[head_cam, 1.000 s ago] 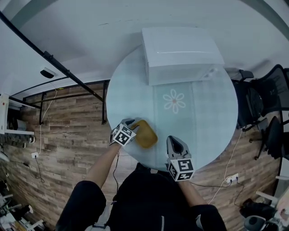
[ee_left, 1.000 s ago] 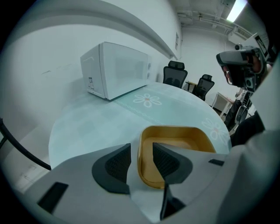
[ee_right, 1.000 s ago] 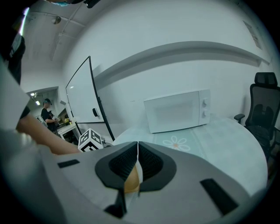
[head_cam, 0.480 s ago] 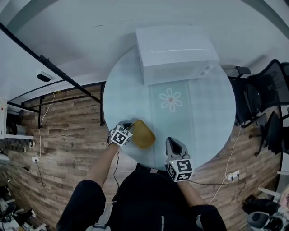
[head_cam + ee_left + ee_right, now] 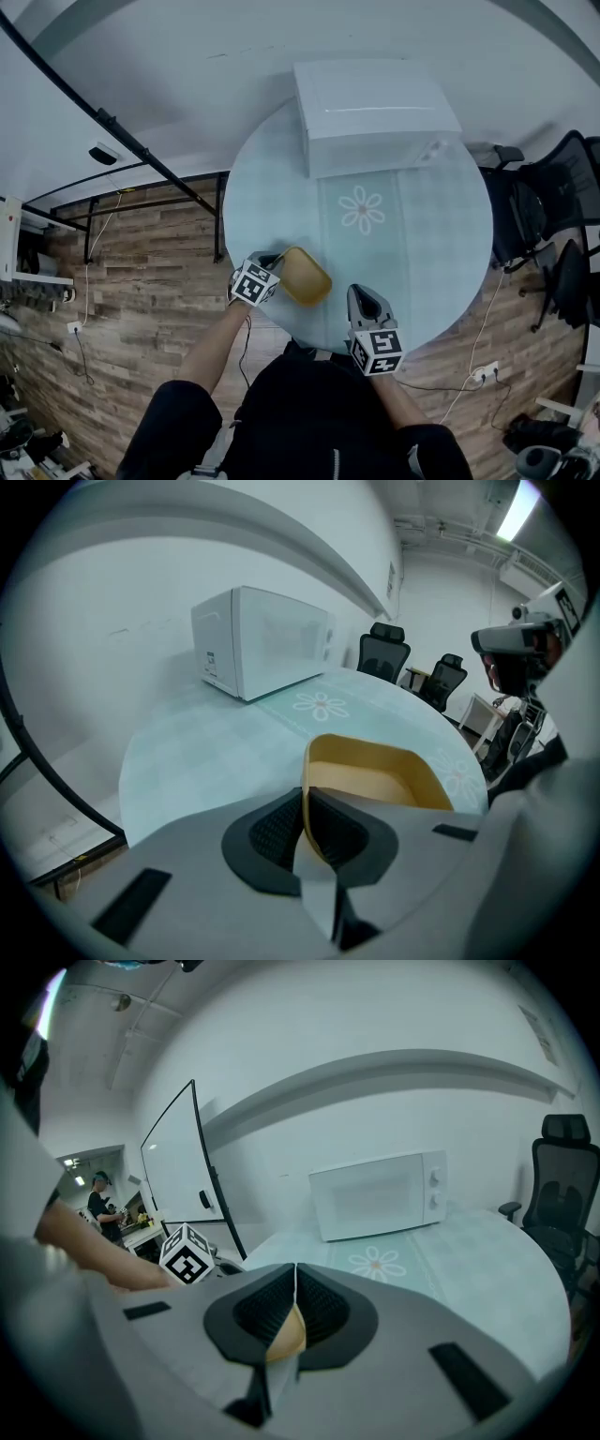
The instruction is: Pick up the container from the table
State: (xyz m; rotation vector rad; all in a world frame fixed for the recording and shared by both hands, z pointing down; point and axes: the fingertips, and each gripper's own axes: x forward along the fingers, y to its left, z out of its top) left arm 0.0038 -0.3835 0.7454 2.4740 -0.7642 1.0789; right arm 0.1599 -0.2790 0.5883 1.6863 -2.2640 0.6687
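Observation:
A yellow open container [image 5: 307, 277] sits near the front-left edge of the round pale-blue table [image 5: 427, 230]. My left gripper [image 5: 273, 263] grips its near wall. In the left gripper view the yellow rim [image 5: 375, 778] runs between the two black pads, and the jaws of my left gripper [image 5: 305, 819] are closing on it, pads pressed to the wall. The container looks tipped up on that side. My right gripper [image 5: 364, 298] hovers at the table's front edge, to the right of the container, shut and empty. Past the tips of my right gripper [image 5: 294, 1281] a bit of the container [image 5: 285, 1337] shows.
A white microwave [image 5: 375, 112] stands at the table's far side, also seen as the microwave [image 5: 262, 639] ahead of the left gripper. A flower print [image 5: 362, 210] marks the table middle. Office chairs [image 5: 553, 244] stand to the right, a black rail [image 5: 141, 155] to the left.
The left jaws went from wide open around the container's wall to closed on it. The container's gripped side has lifted slightly. The right gripper stayed put.

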